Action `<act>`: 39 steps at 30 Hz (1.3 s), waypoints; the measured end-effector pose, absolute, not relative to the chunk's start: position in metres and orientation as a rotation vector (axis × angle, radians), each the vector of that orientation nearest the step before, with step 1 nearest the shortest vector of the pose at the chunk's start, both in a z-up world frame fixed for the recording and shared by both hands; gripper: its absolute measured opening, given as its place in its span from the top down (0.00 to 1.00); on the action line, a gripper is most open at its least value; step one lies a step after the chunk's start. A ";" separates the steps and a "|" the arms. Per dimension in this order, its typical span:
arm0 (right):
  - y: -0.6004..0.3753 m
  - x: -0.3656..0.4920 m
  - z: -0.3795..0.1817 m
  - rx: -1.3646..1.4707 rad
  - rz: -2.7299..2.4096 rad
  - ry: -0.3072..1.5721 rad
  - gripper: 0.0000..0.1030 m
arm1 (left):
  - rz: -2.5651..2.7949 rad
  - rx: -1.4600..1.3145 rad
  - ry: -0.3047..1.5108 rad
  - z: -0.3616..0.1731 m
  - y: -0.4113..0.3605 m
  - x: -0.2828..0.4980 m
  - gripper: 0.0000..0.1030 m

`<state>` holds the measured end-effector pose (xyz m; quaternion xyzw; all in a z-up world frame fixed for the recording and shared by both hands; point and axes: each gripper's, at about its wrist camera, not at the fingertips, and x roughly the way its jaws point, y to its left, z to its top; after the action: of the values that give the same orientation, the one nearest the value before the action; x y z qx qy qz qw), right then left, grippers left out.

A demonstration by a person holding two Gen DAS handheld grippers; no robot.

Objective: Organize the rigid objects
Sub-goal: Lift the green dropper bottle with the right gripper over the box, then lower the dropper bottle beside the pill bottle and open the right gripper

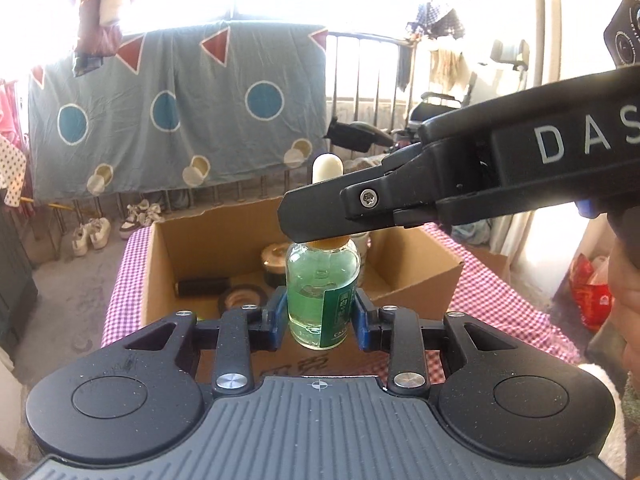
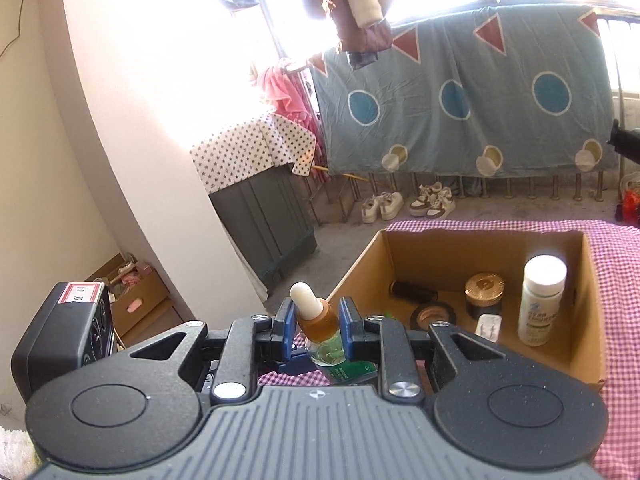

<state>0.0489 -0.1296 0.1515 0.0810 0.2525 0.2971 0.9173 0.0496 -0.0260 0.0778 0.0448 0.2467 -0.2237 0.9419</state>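
Note:
A clear glass dropper bottle with greenish liquid, a green label, an amber collar and a white rubber bulb hangs upright in the air in front of an open cardboard box. My left gripper is shut on the bottle's body, its blue pads on either side. My right gripper comes in from the right, its jaws closing on the amber collar. In the right wrist view the bottle leans between the right gripper's blue pads, which press on the collar. The bulb sticks out above.
The box stands on a table with a pink checked cloth. In it lie a black cylinder, a tape roll, a gold-lidded jar, a white bottle and a small white item. Shoes, a dark cabinet and hanging laundry lie beyond.

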 end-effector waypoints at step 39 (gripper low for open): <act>-0.232 0.196 0.047 0.237 0.439 0.784 0.76 | -0.616 -0.043 0.939 0.006 -0.100 0.196 0.65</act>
<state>0.1959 -0.2318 0.0470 0.1145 0.3780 0.2118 0.8940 0.1955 -0.1004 0.0064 -0.0205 0.4452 -0.2922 0.8461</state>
